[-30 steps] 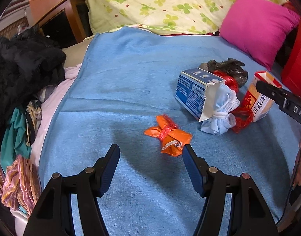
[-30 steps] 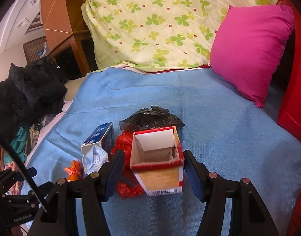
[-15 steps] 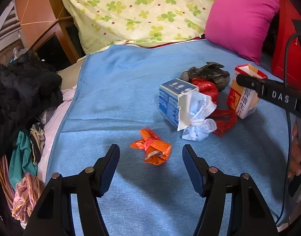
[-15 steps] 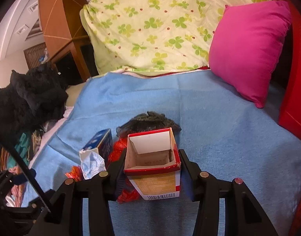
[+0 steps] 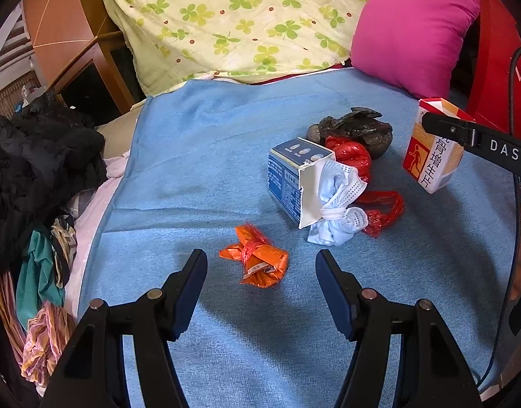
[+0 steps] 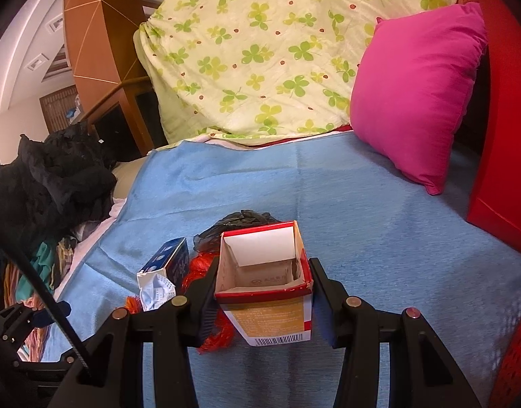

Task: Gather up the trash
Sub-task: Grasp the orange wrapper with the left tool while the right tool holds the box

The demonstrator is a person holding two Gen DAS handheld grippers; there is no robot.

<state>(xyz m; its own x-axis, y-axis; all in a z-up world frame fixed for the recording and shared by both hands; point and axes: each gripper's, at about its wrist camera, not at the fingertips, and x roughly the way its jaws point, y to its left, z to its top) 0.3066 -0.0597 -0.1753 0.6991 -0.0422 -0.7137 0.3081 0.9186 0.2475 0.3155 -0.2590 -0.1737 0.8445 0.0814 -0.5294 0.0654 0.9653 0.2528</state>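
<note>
Red-rimmed cardboard now sits pinched between the fingers of the right tool (image 6: 262, 292): a second ago those fingers stood spread on either side of the open carton (image 6: 264, 282), and half a second ago they had drawn in against its walls. In the left wrist view the carton (image 5: 432, 151) appears to hang tilted just above the blue blanket (image 5: 206, 156) of the bed, so I judge it gripped and lifted, the first piece of trash in hand. The rest of the trash lies grouped just left of it: a blue box (image 5: 292, 176) on its side with a knotted face mask (image 5: 336, 210) spilling from its torn end, a red plastic bag (image 5: 355, 159), a black plastic bag (image 5: 357, 129) behind, and an orange wrapper (image 5: 257, 261) nearer the left tool. The left tool (image 5: 262, 268) has pulled back a little and holds low over the blanket, fingers wide apart and gripping nothing, with the wrapper lying just ahead of the gap. The right tool reaches in level from the right, its fingers flat against the carton's two side walls.
</note>
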